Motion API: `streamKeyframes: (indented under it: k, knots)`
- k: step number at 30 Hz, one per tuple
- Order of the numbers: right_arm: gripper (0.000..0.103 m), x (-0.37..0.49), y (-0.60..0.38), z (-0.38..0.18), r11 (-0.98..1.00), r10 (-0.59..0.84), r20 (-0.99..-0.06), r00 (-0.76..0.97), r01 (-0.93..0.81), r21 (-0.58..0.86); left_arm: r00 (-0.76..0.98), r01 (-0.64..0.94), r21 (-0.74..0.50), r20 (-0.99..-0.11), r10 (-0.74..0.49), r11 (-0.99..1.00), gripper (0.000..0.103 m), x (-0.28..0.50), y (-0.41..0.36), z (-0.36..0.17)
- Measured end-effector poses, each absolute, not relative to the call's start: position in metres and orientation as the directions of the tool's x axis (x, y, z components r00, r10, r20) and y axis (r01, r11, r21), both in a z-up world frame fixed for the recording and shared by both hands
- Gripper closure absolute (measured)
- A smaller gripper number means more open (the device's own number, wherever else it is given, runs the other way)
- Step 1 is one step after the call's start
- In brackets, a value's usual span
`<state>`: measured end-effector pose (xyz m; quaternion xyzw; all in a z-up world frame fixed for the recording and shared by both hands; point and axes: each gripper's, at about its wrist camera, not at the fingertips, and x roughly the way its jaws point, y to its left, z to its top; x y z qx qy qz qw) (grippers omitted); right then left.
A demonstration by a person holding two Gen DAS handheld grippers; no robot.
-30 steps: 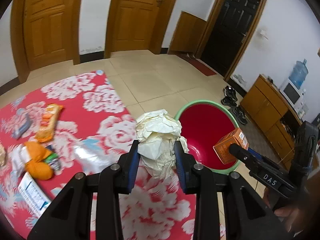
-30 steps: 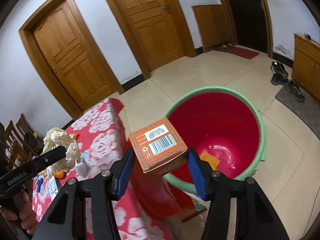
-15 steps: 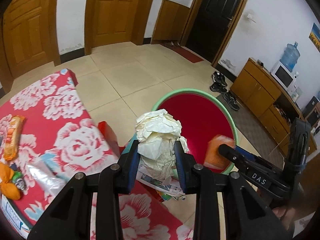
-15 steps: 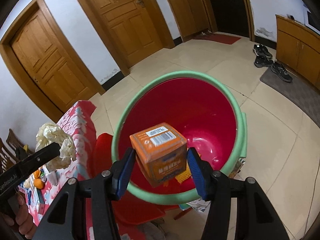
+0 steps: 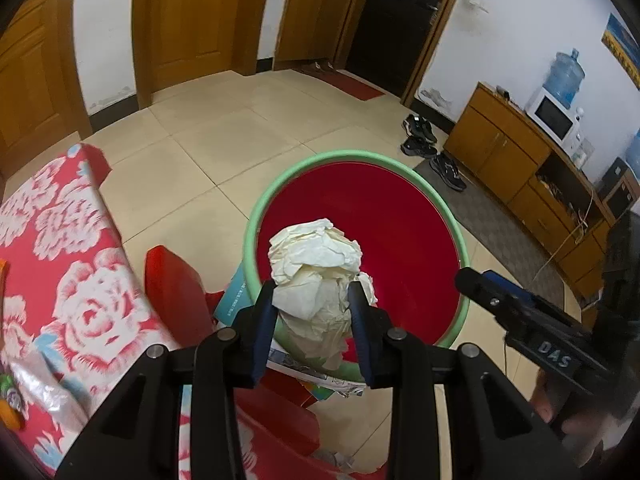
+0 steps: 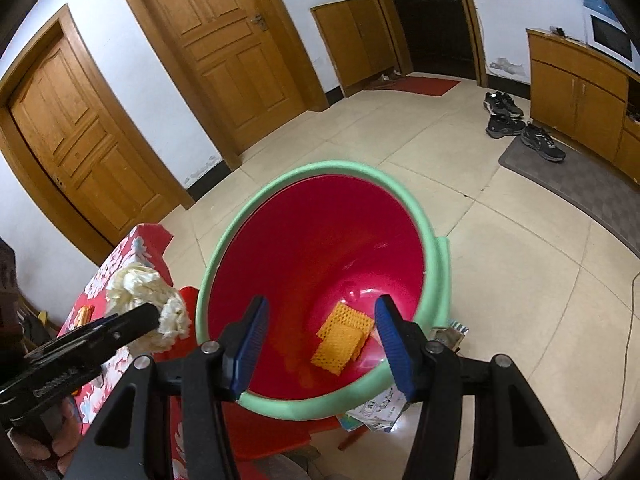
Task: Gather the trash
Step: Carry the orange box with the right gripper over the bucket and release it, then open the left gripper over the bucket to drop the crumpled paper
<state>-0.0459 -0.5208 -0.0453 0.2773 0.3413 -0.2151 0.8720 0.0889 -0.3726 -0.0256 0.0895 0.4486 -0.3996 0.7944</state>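
My left gripper (image 5: 314, 304) is shut on a crumpled cream paper wad (image 5: 316, 264) and holds it over the near rim of the red bucket with a green rim (image 5: 352, 158). In the right wrist view the wad (image 6: 148, 304) hangs just left of the bucket (image 6: 434, 256). My right gripper (image 6: 318, 334) is open and empty above the bucket's near side. Orange foam netting (image 6: 344, 336) lies at the bucket's bottom. The orange box is out of sight. The right gripper's finger also shows in the left wrist view (image 5: 516, 312).
The table with a red floral cloth (image 5: 60, 248) is at the left, with wrappers at its near edge. A red chair (image 5: 176, 276) stands between table and bucket. Papers (image 6: 384, 408) lie under the bucket. Shoes (image 6: 516, 124) and a wooden cabinet (image 5: 520, 168) are at the right.
My right gripper opened and let go of the orange box, which is gone from view. My left gripper carried the paper wad right, from over the table to over the bucket's rim.
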Motion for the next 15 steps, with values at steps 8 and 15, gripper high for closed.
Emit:
streamKeyframes:
  k: [8,15]
  knots:
    - [0.044,-0.055,-0.529,-0.045,0.73,-0.203,-0.708,0.676,0.587,0.351,0.241,0.732,-0.231,-0.792,-0.561,0.64,0.052,0.089,-0.389,-0.034]
    - [0.043,-0.059,-0.53,-0.046,0.727,-0.197,-0.71,0.676,0.586,0.357,0.243,0.718,-0.242,-0.791,-0.562,0.652,0.052,0.087,-0.385,-0.029]
